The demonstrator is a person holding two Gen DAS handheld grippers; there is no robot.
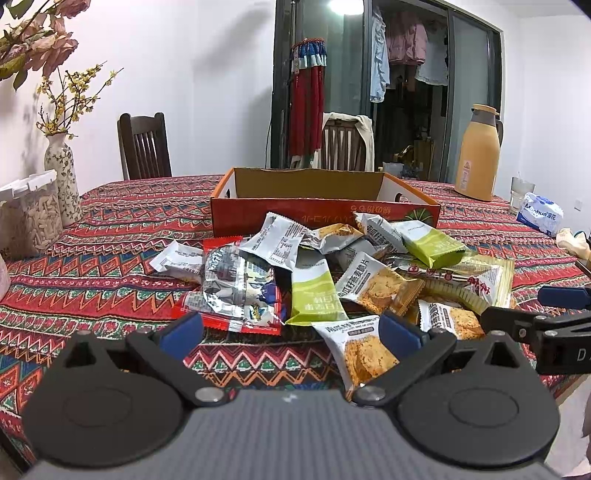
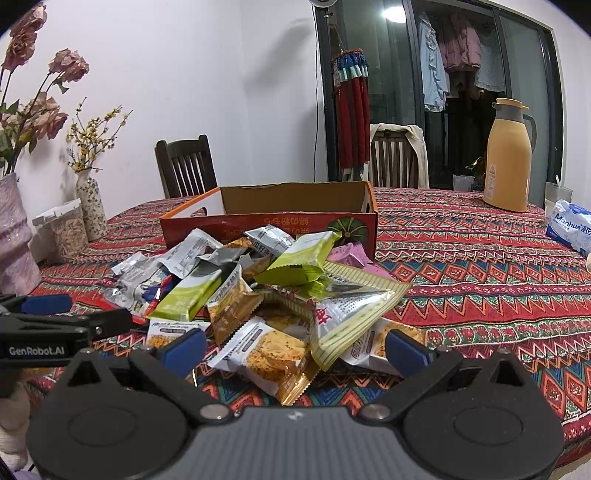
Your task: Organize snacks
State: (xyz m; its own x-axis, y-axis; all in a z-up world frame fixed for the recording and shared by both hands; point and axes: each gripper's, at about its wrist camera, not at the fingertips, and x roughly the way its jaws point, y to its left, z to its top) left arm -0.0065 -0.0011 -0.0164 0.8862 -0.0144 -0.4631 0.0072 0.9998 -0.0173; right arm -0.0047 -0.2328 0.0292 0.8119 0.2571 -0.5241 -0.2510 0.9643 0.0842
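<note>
White walls (image 1: 207,92), two dark wooden chairs (image 1: 144,146) behind a patterned tablecloth (image 1: 110,266), dark glass sliding doors (image 1: 406,92) reflecting a ceiling light (image 1: 345,5).

You were in a home dining room: wooden chairs (image 1: 144,144) stood at a surface (image 1: 110,229) under a patterned cloth, with flower vases (image 1: 63,177), a thermos (image 1: 477,155) and laundry (image 1: 406,48) hung behind glass doors

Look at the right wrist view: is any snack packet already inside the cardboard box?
No. The cardboard box shows only bare brown inner walls, and the snack packets lie heaped on the tablecloth in front of it.
</note>
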